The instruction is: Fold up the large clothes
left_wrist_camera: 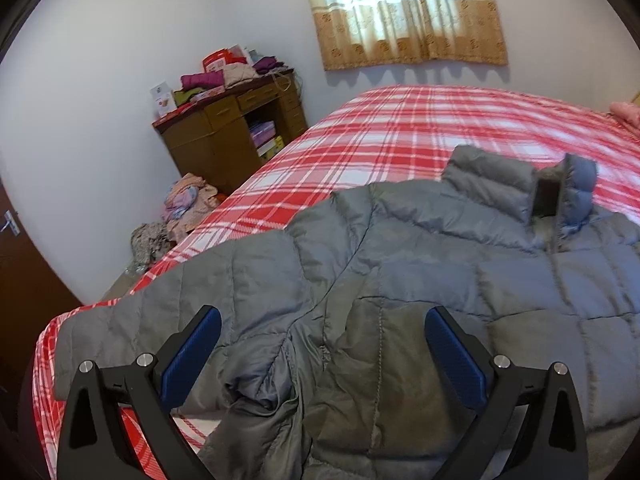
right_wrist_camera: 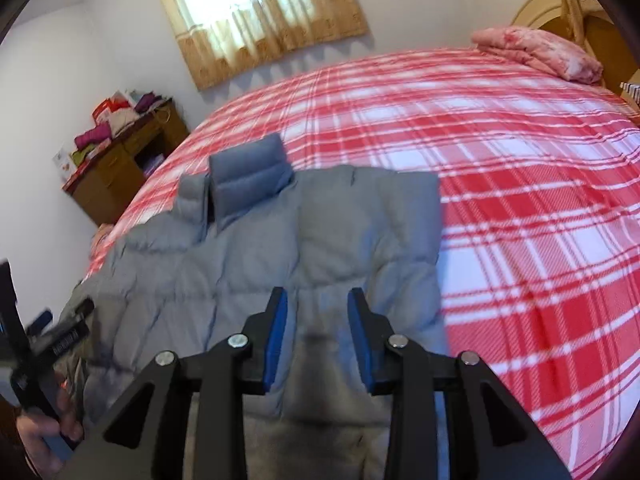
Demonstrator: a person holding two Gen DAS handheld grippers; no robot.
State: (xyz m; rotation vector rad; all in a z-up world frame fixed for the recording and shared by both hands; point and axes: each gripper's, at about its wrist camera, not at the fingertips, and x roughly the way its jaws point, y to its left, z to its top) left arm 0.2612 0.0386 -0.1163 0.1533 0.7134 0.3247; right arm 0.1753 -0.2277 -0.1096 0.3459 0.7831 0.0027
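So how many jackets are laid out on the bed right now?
1. The grey puffer jacket lies spread on the red plaid bed, near its edge. More clothes are piled elsewhere, too small to identify.

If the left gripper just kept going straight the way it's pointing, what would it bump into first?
Most likely the gray puffer jacket spread on the plaid bed. The left gripper points down at it with fingers wide apart, and nothing shows in between. How close it is cannot be judged.
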